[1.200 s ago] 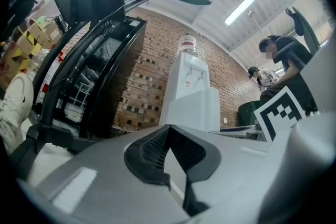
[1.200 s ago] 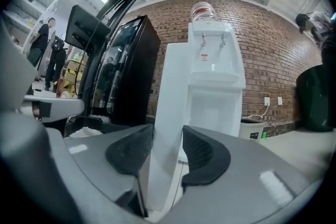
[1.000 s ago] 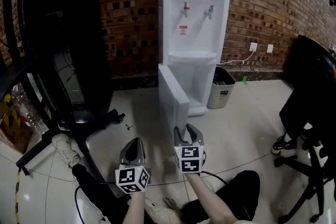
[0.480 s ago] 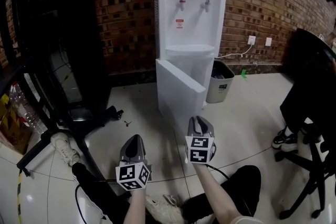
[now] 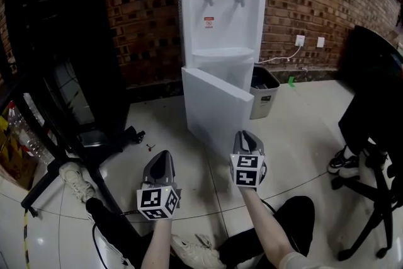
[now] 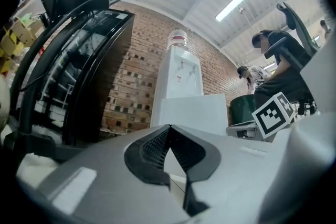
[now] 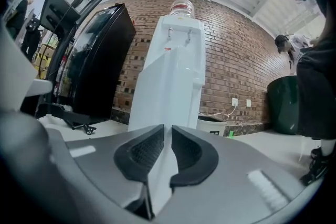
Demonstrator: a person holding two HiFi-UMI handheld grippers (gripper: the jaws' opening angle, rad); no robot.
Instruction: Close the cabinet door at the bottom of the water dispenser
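Note:
The white water dispenser (image 5: pixel 220 22) stands against the brick wall. Its bottom cabinet door (image 5: pixel 217 107) hangs open, swung out toward me. My right gripper (image 5: pixel 247 135) hovers level just in front of the door's outer edge, apart from it. Its jaws have just been closing and stand a narrow slit apart with nothing between them. The right gripper view looks through that slit of the right gripper (image 7: pixel 168 127) at the door (image 7: pixel 157 92). My left gripper (image 5: pixel 162 155) is lower left, farther from the door, tips shut together and empty. In its own view the left gripper (image 6: pixel 169 126) faces the door (image 6: pixel 189 113).
A tall black cabinet (image 5: pixel 69 41) and a chair base (image 5: pixel 94 142) stand at the left. A grey waste bin (image 5: pixel 264 94) sits right of the dispenser. A black office chair (image 5: pixel 371 135) and someone's shoe (image 5: pixel 343 164) are at the right. My legs (image 5: pixel 277 230) lie below.
My right gripper has moved right and toward the door's outer edge, and its jaws have narrowed. The view has shifted right, so the door now shows its face. The left gripper has risen slightly.

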